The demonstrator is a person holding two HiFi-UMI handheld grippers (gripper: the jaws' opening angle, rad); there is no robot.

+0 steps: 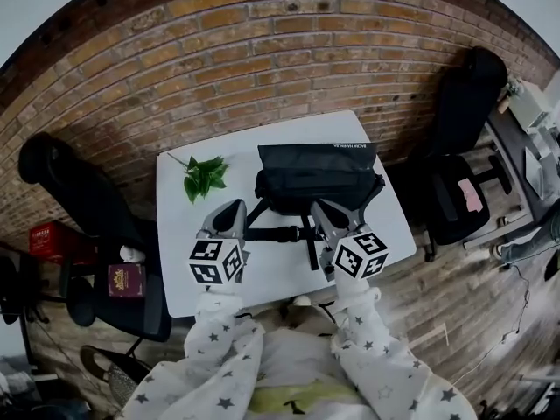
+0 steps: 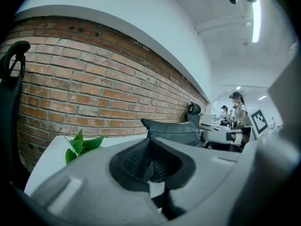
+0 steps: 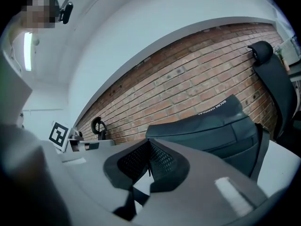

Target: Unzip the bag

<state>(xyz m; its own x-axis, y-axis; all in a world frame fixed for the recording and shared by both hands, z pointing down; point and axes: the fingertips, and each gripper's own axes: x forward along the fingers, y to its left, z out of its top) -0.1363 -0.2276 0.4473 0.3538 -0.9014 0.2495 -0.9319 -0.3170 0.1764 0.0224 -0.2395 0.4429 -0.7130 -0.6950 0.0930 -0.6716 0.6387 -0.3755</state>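
Observation:
A black bag with white lettering along its top stands on the small white table, its buckled strap lying toward me. The same bag shows ahead in the left gripper view, and the bag fills the right of the right gripper view. My left gripper hovers just left of the strap, jaws shut and empty. My right gripper sits at the bag's near side, also shut with nothing between the pads. The zipper pull is not visible.
A green leafy sprig lies on the table left of the bag. Black office chairs stand at the left and right. A brick wall runs behind the table. People stand far off in the left gripper view.

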